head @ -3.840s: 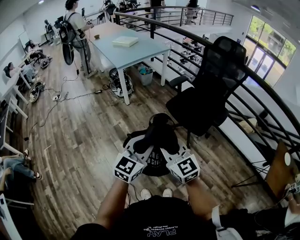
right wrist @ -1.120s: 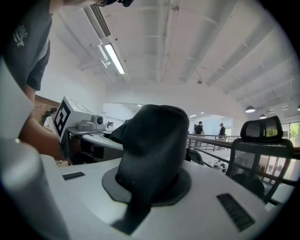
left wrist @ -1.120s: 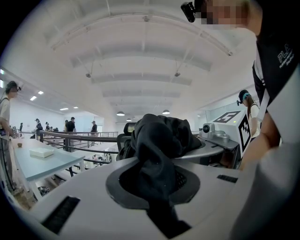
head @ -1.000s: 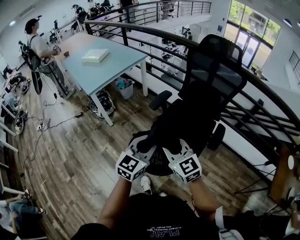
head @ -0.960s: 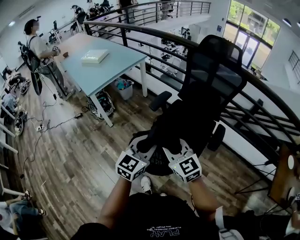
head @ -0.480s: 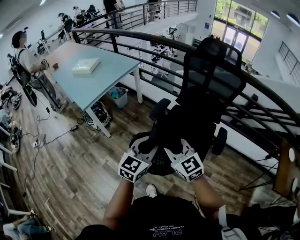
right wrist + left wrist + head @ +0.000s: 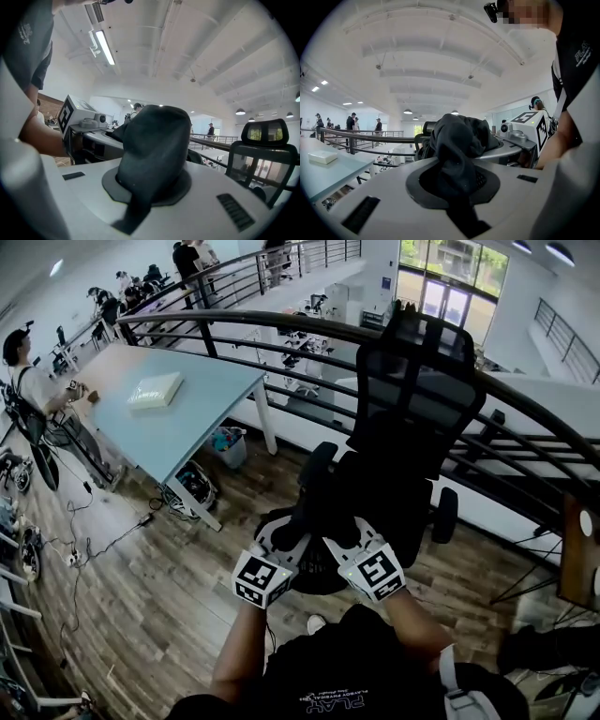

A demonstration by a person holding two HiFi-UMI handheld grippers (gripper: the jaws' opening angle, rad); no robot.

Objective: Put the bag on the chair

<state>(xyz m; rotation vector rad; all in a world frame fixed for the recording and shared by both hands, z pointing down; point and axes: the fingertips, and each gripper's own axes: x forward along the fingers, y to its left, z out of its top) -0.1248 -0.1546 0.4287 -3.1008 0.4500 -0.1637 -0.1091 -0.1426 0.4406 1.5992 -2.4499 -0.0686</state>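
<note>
Left arm: a bare forearm is reaching forward toward the black mesh office chair, holding the left gripper roughly level just in front of the chair's seat.
Left jaws: they are clamping a bunched fold of the black bag.
Right arm: it is reaching toward the chair alongside the left one, holding the right gripper roughly level in front of the seat.
Right jaws: they are sitting almost together, pinching a rounded fold of the same bag.
Containers: a small bin is standing left of the chair, holding colourful items too small to tell. The bag's inside is not showing.
Bag's place: it is hanging between the two grippers, at the front edge of the chair's seat. Whether it is touching the seat cannot be told.
Bag's look: soft black cloth is crumpling into folds and sagging below the jaws.
</note>
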